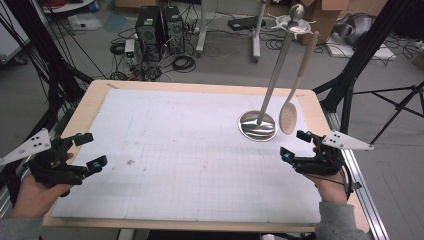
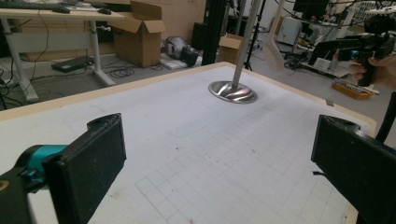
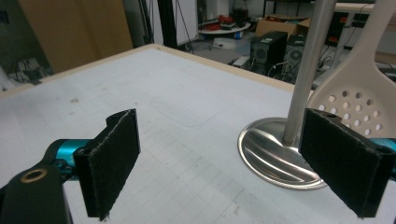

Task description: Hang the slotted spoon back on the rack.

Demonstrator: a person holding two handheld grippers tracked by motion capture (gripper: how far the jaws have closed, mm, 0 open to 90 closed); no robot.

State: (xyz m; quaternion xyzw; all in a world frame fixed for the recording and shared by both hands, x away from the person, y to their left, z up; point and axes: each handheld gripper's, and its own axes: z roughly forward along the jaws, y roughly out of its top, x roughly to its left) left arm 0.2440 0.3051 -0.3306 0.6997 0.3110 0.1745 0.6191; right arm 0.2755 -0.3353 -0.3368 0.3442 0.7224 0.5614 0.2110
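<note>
A metal stand with a round base (image 1: 257, 126) and a tall pole stands at the right of the white mat (image 1: 165, 150). A beige slotted spoon (image 1: 288, 118) hangs from its top, bowl down, just right of the base. My right gripper (image 1: 294, 144) is open, a little in front of the spoon's bowl, with nothing between its jaws. In the right gripper view the base (image 3: 271, 149) and the spoon (image 3: 359, 98) lie just beyond my right gripper (image 3: 223, 126). My left gripper (image 1: 92, 150) stays open over the mat's left edge. From my left gripper (image 2: 219, 140) the stand (image 2: 232, 91) is far off.
The wooden table (image 1: 90, 107) carries the gridded mat. On the floor behind are computer towers (image 1: 160, 27), cables and cardboard boxes (image 1: 325, 12). Black frame poles and a tripod (image 1: 395, 100) stand off the table's right side. The other hand's gripper (image 2: 359, 46) is at the far right.
</note>
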